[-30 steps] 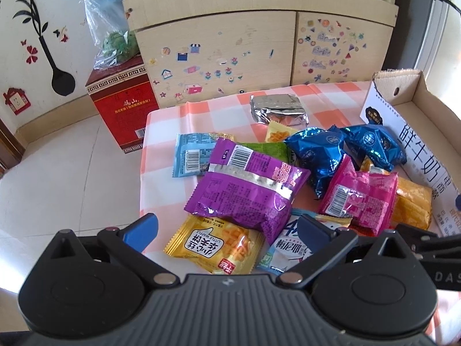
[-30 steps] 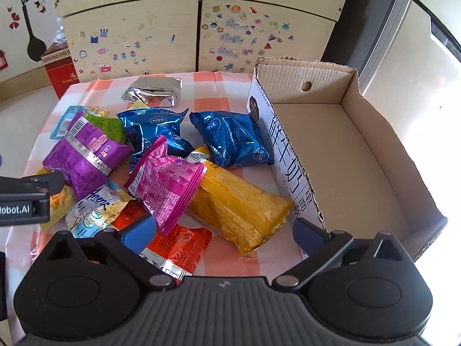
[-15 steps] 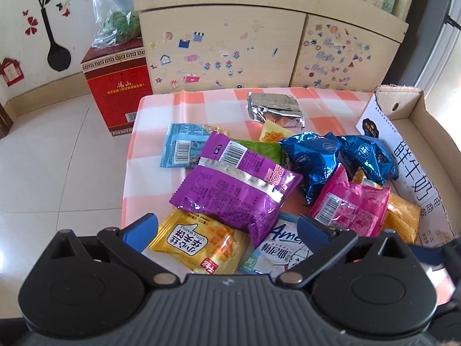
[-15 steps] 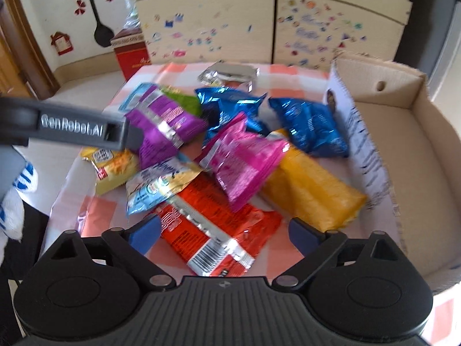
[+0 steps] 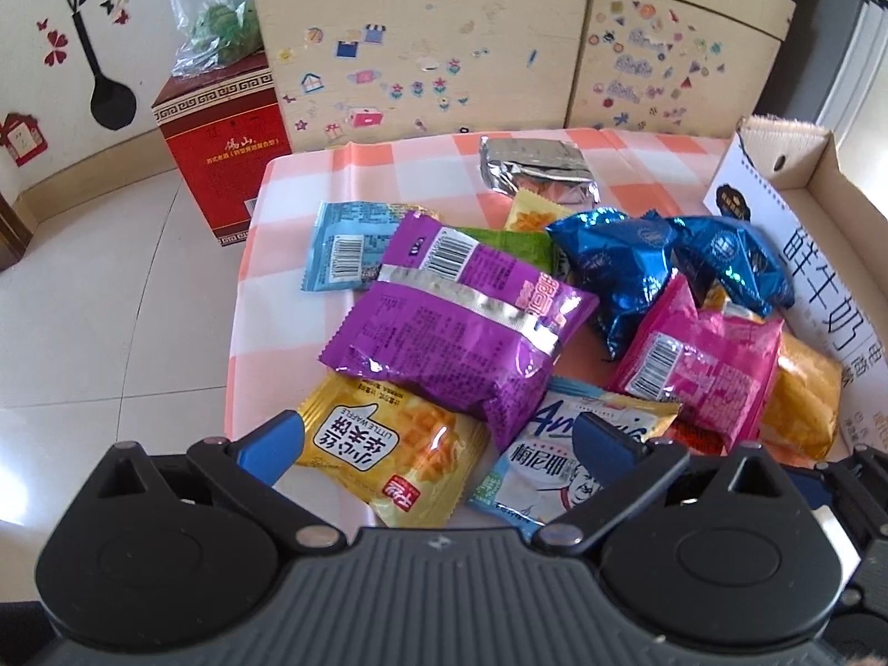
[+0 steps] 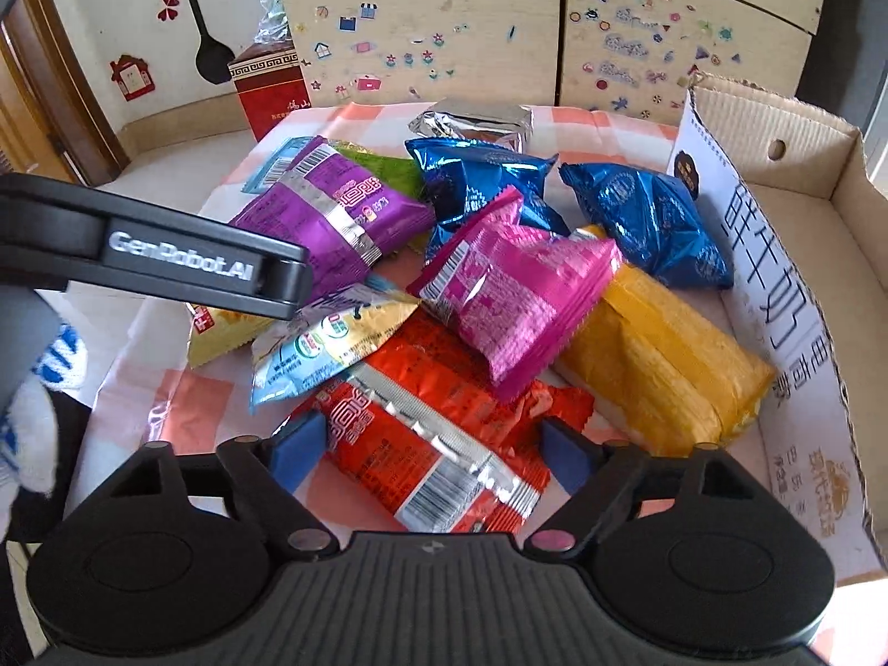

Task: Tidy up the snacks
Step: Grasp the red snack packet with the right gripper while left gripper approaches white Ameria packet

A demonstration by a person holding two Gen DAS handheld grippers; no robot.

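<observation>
Right claw (image 6: 433,452) gapes wide, its blue pads either side of a crinkly red foil packet (image 6: 427,444) lying flat on the checked worktop (image 6: 188,399). Left claw (image 5: 438,444) is equally spread, above a glossy yellow waffle packet (image 5: 394,449) under a puffy purple bag (image 5: 460,327). Pink (image 6: 516,288), blue foil (image 6: 644,222) and ribbed orange (image 6: 660,366) packets crowd beside the corrugated cardboard box (image 6: 799,255).
</observation>
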